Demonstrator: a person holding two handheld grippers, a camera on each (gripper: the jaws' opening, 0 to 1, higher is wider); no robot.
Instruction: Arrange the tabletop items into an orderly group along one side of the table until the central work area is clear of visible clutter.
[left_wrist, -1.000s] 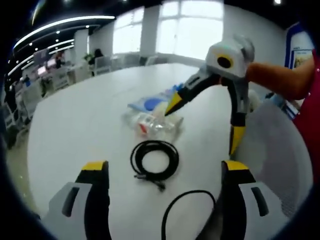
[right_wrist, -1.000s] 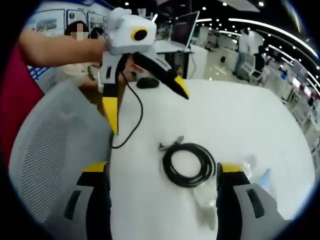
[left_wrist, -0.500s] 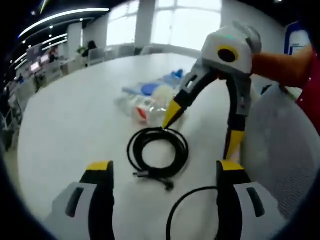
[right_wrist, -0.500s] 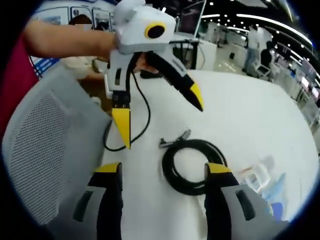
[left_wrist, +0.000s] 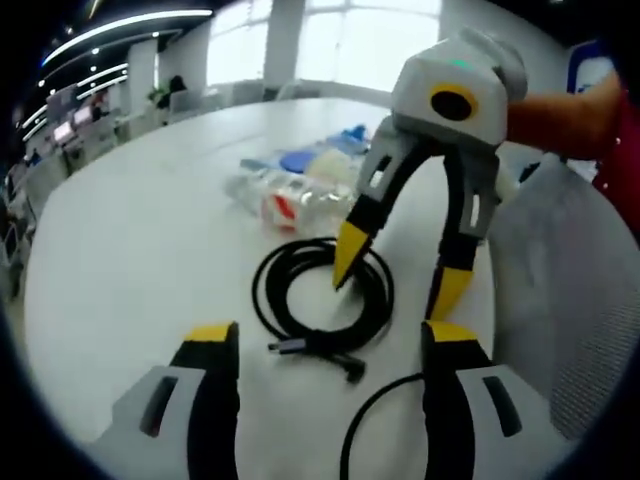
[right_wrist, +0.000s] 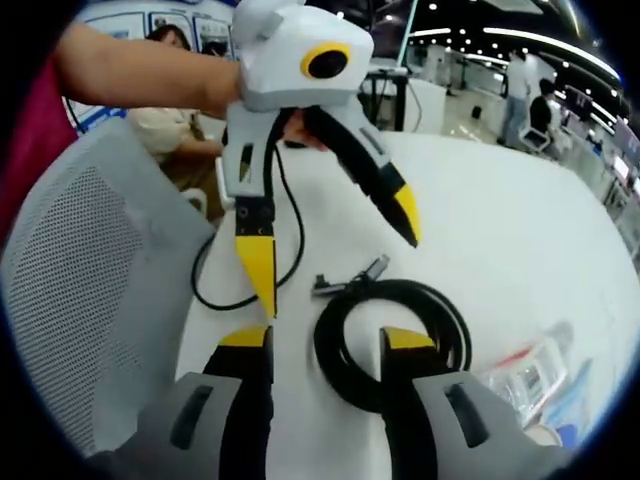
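Coiled black cable (left_wrist: 320, 300) flat on white table (left_wrist: 130, 260), near its edge beside the chair. Limp, light (likely to unspool); best pinched across bundled loops. Right gripper (left_wrist: 395, 280) spread over coil rim; left gripper (right_wrist: 335, 250) likewise agape, empty.

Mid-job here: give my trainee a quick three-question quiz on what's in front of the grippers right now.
1. True or false: the cable lies coiled on the table.
2. The right gripper is: A) open, B) shut on the cable, C) shut on a bottle.
3. Fill in: the cable's colour is ____.
Key: 1 true; 2 A; 3 black.
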